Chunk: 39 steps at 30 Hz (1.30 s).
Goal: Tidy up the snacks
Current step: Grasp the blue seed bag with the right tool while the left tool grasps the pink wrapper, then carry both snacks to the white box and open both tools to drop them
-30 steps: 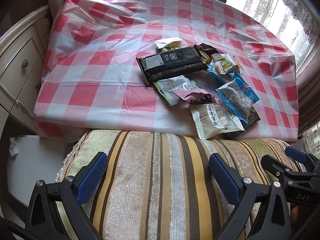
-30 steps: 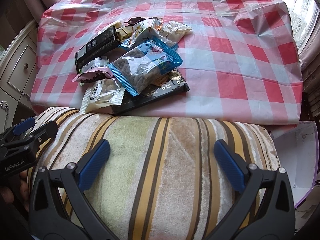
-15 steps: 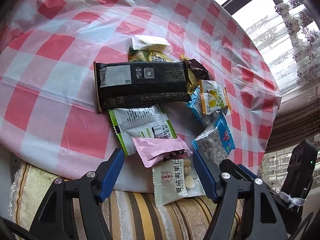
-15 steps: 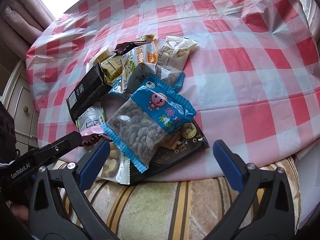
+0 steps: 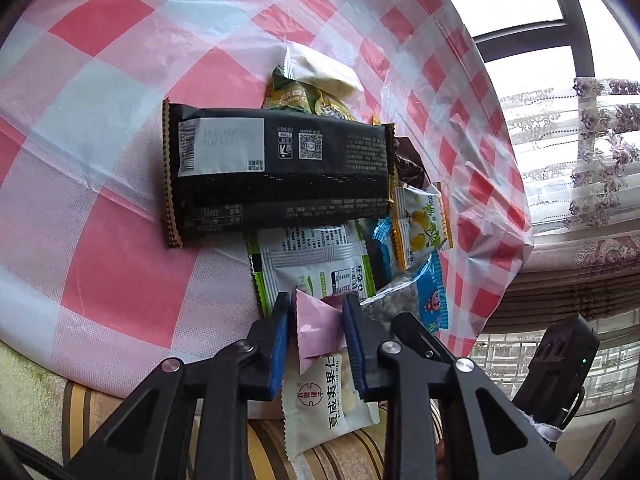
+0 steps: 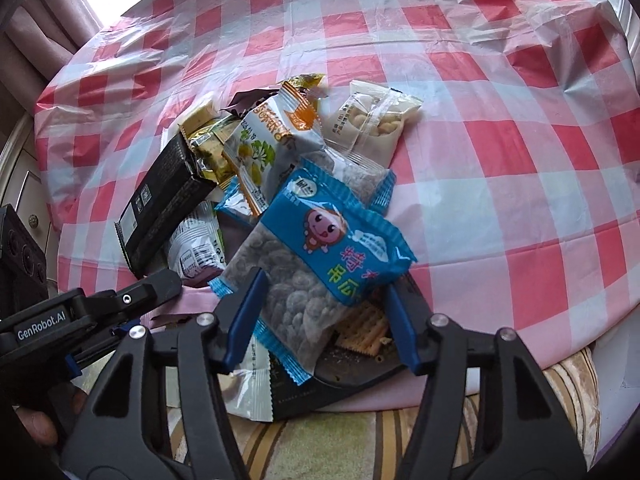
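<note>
The left hand-held gripper (image 5: 316, 330) has its blue pads pinched narrow on the pink packet (image 5: 318, 330), which lies at the near rim of the tabletop (image 5: 120, 280), overlapping a white nut packet (image 5: 326, 400) that hangs off the edge toward the striped cushion (image 5: 36, 396). At 12 o'clock from the grip sits the long black packet (image 5: 276, 172), with the green-and-white sachet (image 5: 316, 268) between them.

The right hand-held gripper (image 6: 324, 320) stands wide, its pads to either side of the blue bag (image 6: 320, 264), not pressing it as far as I can see. That bag tops the heap over a dark cracker tray (image 6: 360, 344) at the near edge. From 1 to 3 o'clock of the heap the checked cloth (image 6: 520, 200) lies bare out to its crumpled far rim; from 9 to 11 o'clock in the left view it is bare too.
</note>
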{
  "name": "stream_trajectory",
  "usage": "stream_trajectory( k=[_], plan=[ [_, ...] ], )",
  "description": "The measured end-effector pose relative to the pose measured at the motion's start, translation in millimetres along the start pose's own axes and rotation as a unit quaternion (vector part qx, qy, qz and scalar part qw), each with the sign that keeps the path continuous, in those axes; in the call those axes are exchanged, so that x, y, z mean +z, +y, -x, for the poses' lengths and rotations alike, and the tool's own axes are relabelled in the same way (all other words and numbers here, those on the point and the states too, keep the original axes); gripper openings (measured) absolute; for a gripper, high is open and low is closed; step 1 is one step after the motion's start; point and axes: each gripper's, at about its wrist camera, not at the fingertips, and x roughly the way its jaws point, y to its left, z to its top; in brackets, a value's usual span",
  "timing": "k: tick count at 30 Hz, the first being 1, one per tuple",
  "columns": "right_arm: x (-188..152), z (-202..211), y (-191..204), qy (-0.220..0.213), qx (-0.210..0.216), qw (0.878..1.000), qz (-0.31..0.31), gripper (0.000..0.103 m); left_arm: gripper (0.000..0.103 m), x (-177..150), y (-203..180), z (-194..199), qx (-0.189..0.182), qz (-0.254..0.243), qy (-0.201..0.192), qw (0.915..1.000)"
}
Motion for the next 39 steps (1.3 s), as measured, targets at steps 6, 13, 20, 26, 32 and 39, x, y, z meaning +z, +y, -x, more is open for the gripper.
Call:
stream_trajectory(
  k=[6,13,20,26,32,39],
  plan=[
    [-1.3,12.8,-2.9,-0.024,-0.006,1.000,-0.003,0.040,0.015,-1.1,-12.3,5.7,0.007,-0.024,-0.016,0.9996],
    [-2.9,31.5,-11.2,-0.052,-0.010,0.999,-0.009,0.030,0.013,-6.9,-30.4,25.4,0.015,-0.061,-0.056,0.9964],
    [-5.1,50.7,-33.5,-0.075,-0.009,0.997,-0.034,0.024,0.012,-10.8,-58.3,39.1,0.021,-0.102,-0.095,0.9900],
    [-9.6,69.3,-62.9,-0.092,-0.004,0.994,-0.062,0.022,0.012,-16.0,-88.7,38.0,0.010,-0.132,-0.096,0.9865],
    [-21.0,93.4,-101.5,-0.106,-0.032,0.990,-0.090,0.021,0.012,-33.4,-127.5,20.7,-0.012,-0.173,-0.072,0.9822],
    [-51.0,126.9,-171.0,-0.113,-0.117,0.978,-0.133,0.021,0.012,-81.2,-196.9,-32.9,-0.046,-0.251,0.005,0.9668]
  ],
)
